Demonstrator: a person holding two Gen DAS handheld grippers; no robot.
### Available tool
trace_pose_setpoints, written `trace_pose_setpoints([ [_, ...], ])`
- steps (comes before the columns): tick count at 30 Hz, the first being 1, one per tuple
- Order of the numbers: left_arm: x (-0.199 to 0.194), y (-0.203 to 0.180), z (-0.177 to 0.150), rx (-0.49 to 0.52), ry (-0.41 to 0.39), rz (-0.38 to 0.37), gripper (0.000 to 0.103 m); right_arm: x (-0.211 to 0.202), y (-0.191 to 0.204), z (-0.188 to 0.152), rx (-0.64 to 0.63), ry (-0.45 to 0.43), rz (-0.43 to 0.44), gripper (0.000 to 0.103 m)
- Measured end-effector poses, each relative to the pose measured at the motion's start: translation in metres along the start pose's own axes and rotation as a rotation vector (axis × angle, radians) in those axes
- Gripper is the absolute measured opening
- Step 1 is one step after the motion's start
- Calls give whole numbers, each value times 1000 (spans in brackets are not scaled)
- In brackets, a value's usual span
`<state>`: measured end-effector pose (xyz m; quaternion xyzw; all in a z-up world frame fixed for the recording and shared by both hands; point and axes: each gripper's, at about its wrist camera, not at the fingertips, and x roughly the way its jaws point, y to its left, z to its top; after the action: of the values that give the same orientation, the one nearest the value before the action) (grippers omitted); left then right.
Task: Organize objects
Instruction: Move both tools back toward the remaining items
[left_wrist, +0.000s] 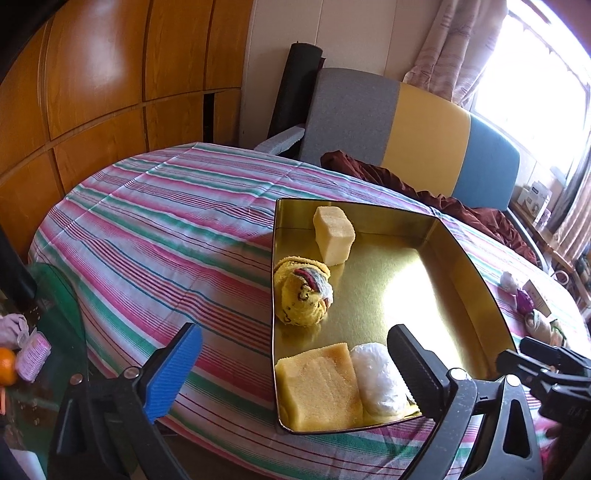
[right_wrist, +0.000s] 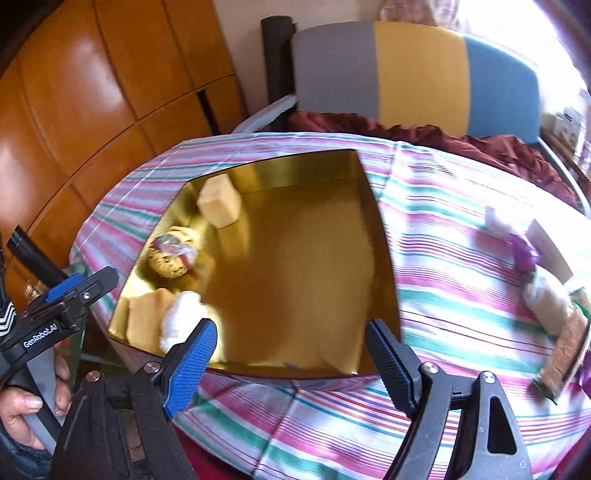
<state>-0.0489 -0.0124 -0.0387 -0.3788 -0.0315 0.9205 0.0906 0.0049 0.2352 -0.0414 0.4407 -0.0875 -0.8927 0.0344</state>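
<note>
A gold metal tray (left_wrist: 463, 258) lies on the striped tablecloth (left_wrist: 166, 229). Inside it, along the left side, are a pale block (left_wrist: 334, 236), a rolled yellow cloth (left_wrist: 301, 295), a yellow sponge (left_wrist: 317, 384) and a white wrapped bundle (left_wrist: 376, 376). My left gripper (left_wrist: 295, 332) stands open over the tray's near left corner, nothing between its fingers. My right gripper (right_wrist: 291, 326) is open above the tray's near edge (right_wrist: 295, 371), also holding nothing. On the cloth right of the tray lie loose items: a purple piece (right_wrist: 524, 254), a pale bundle (right_wrist: 546, 302) and a green-edged pad (right_wrist: 565, 350).
A grey, yellow and blue seat back (left_wrist: 417, 122) with dark red fabric (left_wrist: 461, 206) stands behind the table. Wooden cabinets (left_wrist: 110, 92) fill the left. A glass side table (left_wrist: 55, 314) at lower left holds an orange (left_wrist: 7, 365). A hand (right_wrist: 22, 406) grips the left tool.
</note>
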Motion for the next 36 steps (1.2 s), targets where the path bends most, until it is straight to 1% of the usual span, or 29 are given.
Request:
trace_pose_setpoints([
  [3,0,-3,-1,11,-3,19,102,-2,-12,-4,23,1,-23,85],
  [6,0,-3,-2,11,-8,22,103,-4,-24,-7,43,2,-37,85],
  [9,1,-3,-2,3,-6,6,103,-8,-42,-9,69,11,-65,85],
  [12,2,-4,-3,-6,4,-19,103,-17,-68,-11,112,9,-102,85],
  [15,5,-8,-3,-9,25,-58,103,-30,-103,-10,167,7,-163,85],
  [18,3,-17,-3,3,33,-98,103,-53,-142,-4,217,-23,-232,85],
  [19,2,-22,-2,14,33,-110,103,-63,-157,-1,232,-39,-267,85],
  [22,-4,-44,0,82,29,-148,103,-90,-202,6,286,-88,-359,85],
  [25,-10,-71,3,147,28,-232,103,-111,-258,8,406,-134,-403,85],
  [27,-15,-93,4,195,29,-278,103,-118,-293,2,502,-162,-441,85],
  [29,-19,-118,6,247,26,-319,103,-120,-323,-11,587,-185,-458,85],
  [30,-21,-132,6,275,24,-338,103,-119,-335,-20,627,-188,-464,85],
  [31,-21,-144,5,300,24,-352,103,-116,-349,-29,708,-169,-449,85],
  [32,-21,-159,4,329,27,-369,103,-116,-363,-37,792,-158,-390,85],
  [33,-20,-173,4,351,32,-384,103,-120,-370,-43,846,-197,-329,85],
  [34,-18,-188,2,376,40,-402,103,-125,-375,-48,880,-225,-306,85],
  [35,-15,-205,0,403,50,-423,103,-128,-377,-51,900,-234,-301,85],
  [36,-14,-218,-3,424,56,-442,103,-129,-378,-53,914,-240,-275,85],
])
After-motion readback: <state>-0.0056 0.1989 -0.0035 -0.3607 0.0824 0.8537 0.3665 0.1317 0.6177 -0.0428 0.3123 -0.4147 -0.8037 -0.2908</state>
